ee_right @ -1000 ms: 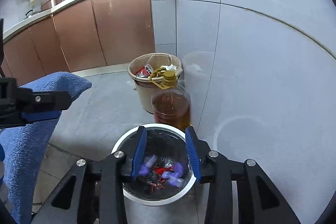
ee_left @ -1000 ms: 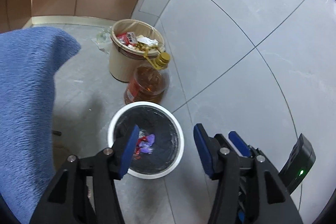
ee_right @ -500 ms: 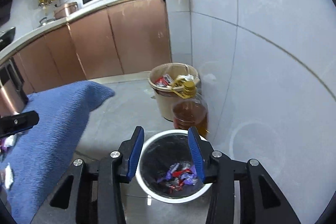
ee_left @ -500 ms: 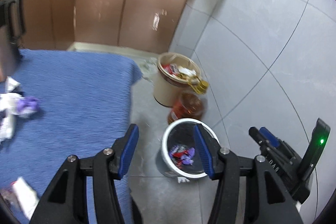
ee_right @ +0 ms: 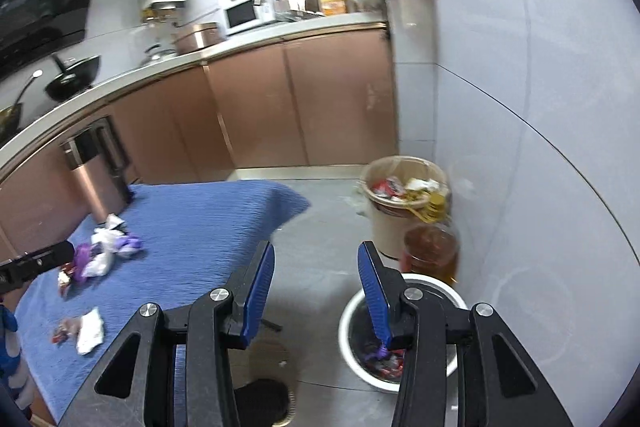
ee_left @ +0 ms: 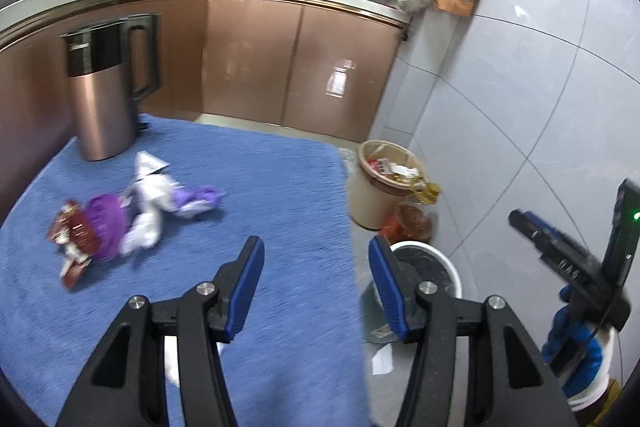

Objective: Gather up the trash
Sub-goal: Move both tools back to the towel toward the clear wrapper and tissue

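Note:
A heap of purple, white and red wrappers (ee_left: 128, 215) lies on the blue cloth (ee_left: 260, 195) at the left. My left gripper (ee_left: 316, 267) hangs open over the cloth's right edge, nothing between its blue pads. The white trash bin (ee_left: 436, 269) stands on the floor just right of it. In the right wrist view my right gripper (ee_right: 316, 275) is open and empty above the floor, between the cloth (ee_right: 200, 223) and the bin (ee_right: 404, 339), which holds wrappers. The wrapper heap (ee_right: 104, 251) and another scrap (ee_right: 86, 329) lie on the cloth at left.
A copper kettle (ee_left: 106, 95) stands at the cloth's back left. A beige bucket (ee_left: 380, 191) full of rubbish and an oil bottle (ee_left: 412, 223) stand by the tiled wall behind the white bin. Copper cabinets (ee_left: 280, 63) run along the back.
Both grippers have risen and swung left from above the white bin. The blue cloth, the wrappers and the kettle have come into view. The bin now sits at the lower right of each view.

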`<act>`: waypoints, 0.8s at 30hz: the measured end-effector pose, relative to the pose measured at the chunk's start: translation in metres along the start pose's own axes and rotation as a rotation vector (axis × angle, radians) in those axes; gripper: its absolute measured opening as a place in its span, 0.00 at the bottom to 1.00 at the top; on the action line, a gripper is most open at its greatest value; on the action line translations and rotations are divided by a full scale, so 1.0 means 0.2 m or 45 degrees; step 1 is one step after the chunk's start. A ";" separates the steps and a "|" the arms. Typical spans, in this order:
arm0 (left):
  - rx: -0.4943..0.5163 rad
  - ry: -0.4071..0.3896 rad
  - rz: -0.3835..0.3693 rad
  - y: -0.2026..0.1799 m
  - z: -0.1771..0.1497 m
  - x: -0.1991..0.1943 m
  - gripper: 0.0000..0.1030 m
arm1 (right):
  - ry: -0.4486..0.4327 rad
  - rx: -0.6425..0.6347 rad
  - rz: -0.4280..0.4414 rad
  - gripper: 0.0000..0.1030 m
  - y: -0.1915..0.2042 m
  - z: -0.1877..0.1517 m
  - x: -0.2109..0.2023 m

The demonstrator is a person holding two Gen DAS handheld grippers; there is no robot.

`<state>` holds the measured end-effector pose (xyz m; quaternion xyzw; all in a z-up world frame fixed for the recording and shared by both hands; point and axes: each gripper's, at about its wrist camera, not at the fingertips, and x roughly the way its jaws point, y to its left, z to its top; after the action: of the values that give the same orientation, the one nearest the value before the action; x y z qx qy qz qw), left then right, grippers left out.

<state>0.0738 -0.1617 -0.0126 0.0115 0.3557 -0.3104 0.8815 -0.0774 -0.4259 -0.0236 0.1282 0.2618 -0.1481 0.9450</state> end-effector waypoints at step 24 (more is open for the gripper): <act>-0.234 -0.048 0.242 0.71 -0.34 -0.32 0.51 | 0.116 -0.150 0.410 0.41 0.52 -0.01 0.03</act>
<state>0.0749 0.0036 -0.0503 -0.0415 0.3632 -0.1916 0.9108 -0.0381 -0.3302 -0.0116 0.1194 0.2887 0.0268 0.9496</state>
